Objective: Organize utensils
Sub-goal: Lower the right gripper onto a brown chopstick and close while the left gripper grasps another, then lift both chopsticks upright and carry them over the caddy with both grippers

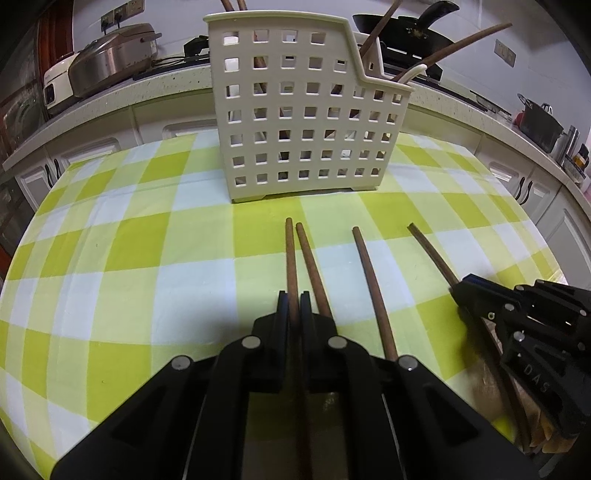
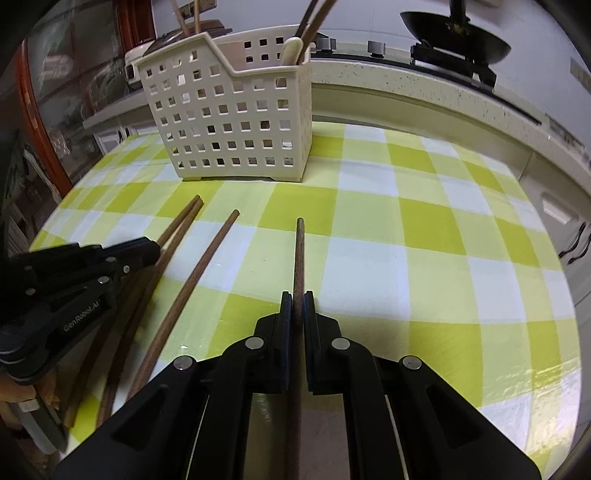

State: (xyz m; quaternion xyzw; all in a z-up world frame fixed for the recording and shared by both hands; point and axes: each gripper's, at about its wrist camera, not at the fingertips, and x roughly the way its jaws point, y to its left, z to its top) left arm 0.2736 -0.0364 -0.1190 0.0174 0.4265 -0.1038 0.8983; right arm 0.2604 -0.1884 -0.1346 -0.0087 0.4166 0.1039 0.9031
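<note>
- Chopsticks, four, brown wood, lying on the bench near its front edge, tips pointing toward the far side: a touching pair at the left (image 1: 291,254), a single one (image 1: 365,266) just right of them, a fourth (image 2: 299,254) farthest right.
- Handling, as judged: light, stiff, thin and round, likely to roll or pivot in a pinch; best held around mid-length so the tip stays steerable.
- Left hand-held gripper (image 1: 294,295): pressed together, pinching the leftmost chopstick of the pair; its neighbour lies just beside the right pad.
- Right hand-held gripper (image 2: 297,295): pressed together, pinching the fourth chopstick, the stick running between the pads.
- Utensil caddy (image 1: 306,122): cream plastic, perforated walls, stepped top, upright at the far middle of the bench; already holds brown sticks and a pale handle (image 2: 291,48). Which compartment each sits in is unclear.
- Bench (image 1: 129,258): covered in a green-and-white checked cloth, flat, possibly slippery under a rolling stick.
- Room: kitchen; speckled counter (image 2: 424,88) beyond, black wok (image 2: 458,26) at far right, metal cooker (image 1: 114,55) at far left, white cabinets below.
</note>
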